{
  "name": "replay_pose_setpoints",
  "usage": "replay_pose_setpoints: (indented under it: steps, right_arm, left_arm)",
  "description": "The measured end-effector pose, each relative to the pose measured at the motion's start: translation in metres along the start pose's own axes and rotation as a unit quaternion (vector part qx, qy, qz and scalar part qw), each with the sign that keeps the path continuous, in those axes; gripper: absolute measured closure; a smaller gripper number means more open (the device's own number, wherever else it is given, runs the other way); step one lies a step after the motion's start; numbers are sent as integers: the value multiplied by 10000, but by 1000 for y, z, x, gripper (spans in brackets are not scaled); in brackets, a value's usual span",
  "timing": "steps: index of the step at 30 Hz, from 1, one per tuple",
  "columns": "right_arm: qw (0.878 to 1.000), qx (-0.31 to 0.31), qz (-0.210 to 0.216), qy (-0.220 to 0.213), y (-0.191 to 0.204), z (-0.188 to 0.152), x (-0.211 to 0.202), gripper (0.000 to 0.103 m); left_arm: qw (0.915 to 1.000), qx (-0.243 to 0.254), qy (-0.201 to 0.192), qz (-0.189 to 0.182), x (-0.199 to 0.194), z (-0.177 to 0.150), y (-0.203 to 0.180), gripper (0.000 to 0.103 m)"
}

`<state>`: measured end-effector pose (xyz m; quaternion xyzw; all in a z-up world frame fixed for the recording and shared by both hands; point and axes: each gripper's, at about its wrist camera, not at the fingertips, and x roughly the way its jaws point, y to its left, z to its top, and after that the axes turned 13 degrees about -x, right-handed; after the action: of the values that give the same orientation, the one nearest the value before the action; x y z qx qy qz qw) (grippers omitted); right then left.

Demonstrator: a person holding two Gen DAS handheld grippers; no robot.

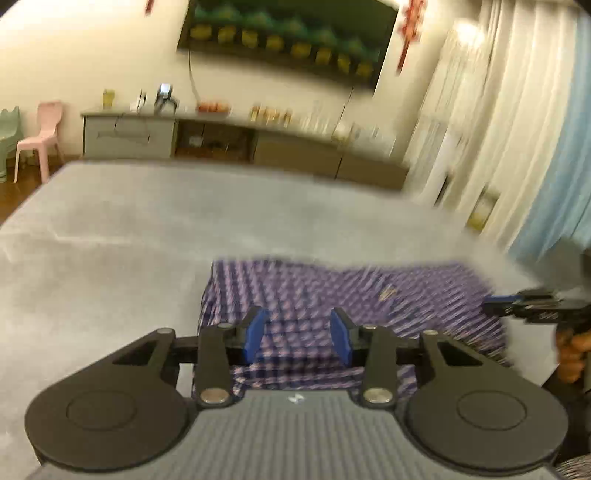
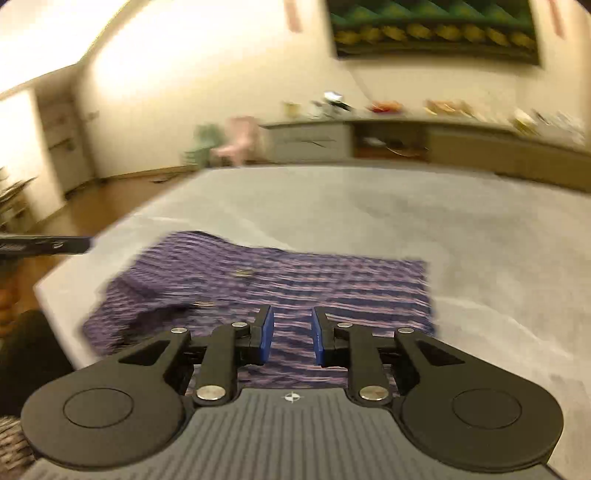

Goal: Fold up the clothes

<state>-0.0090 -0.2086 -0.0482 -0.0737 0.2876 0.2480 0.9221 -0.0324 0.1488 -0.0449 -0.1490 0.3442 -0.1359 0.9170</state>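
Observation:
A purple checked garment [image 1: 332,295] lies folded flat on a grey bed [image 1: 147,229]. My left gripper [image 1: 299,321] is open and empty, its blue pads [image 1: 256,332] apart, held above the garment's near edge. My right gripper shows at the far right of the left wrist view [image 1: 495,304], over the garment's right end. In the right wrist view the garment [image 2: 295,280] lies ahead and below. My right gripper [image 2: 292,317] is open and empty above it. The left gripper's tip [image 2: 74,245] shows at the left edge. Both views are motion-blurred.
A long low cabinet [image 1: 221,136] with bottles and small items stands against the far wall under a dark picture [image 1: 295,33]. A pink chair [image 1: 40,140] stands at the left. White and blue curtains [image 1: 517,129] hang at the right. Wooden floor [image 2: 110,192] lies left of the bed.

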Motion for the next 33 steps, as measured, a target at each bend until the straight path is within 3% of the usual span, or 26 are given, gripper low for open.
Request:
replay_pose_setpoints:
  steps: [3,4,7,10,13,16,18,21,24,25,28,29,30,31,33]
  right_arm:
    - [9966,-222,-160,779,-4,-21,25,80]
    - [9951,-275,-138,936,-5,-28,25,80]
    - [9958,-266,-88,871,-9,-40,5,80]
    - [9937,-432,-271,1001,-17,-30,-10,78]
    - [9949,-754,-315,591,-12,-6,-25,76]
    - [9929,-1156,-24,269,-1,8,-20,61]
    - [9895,-1396,101,349,2,4,-2,61]
    - [9867,-1478,27,680,-4,-10,17,64]
    - [9869,-1291,-235,934,-13,-27,13,64]
    - [9870,-1190,-378,1016,-15,-30,7,64]
    - [9871,-879,-616,1188,6,-36,-7,63]
    - [9877,-878,-458,1211,20,-35,-10,63]
    - [9881,-984,12,1180,39,-32,-16,63]
    - [9876,-1054,414,1092,53,-29,-24,65]
    - [9899,-990,692,737,58,-19,-43,64]
  left_arm:
    - [9948,233,797,596,40,-14,6,69]
    - [9935,290,870,673,42,-20,8,68]
    - [9922,380,972,680,31,-22,3,69]
    - [9923,860,632,629,3,-18,-19,67]
    - [9906,1248,559,-3,-25,-20,-37,62]
    - [9748,1948,1036,-333,-17,-39,-48,61]
    - [9614,2425,1290,-156,0,-55,-49,63]
    - [9535,2803,1112,-11,18,-56,-48,62]
    - [9451,3147,781,406,52,-39,-51,67]
    - [9484,3050,763,418,53,-34,-50,81]
    - [9596,2683,747,409,51,-19,-46,83]
    - [9630,2560,742,406,51,-14,-44,83]
    - [9662,2436,736,403,50,-10,-43,81]
    - [9693,2312,731,400,49,-5,-42,73]
    - [9751,2063,719,394,48,5,-39,63]
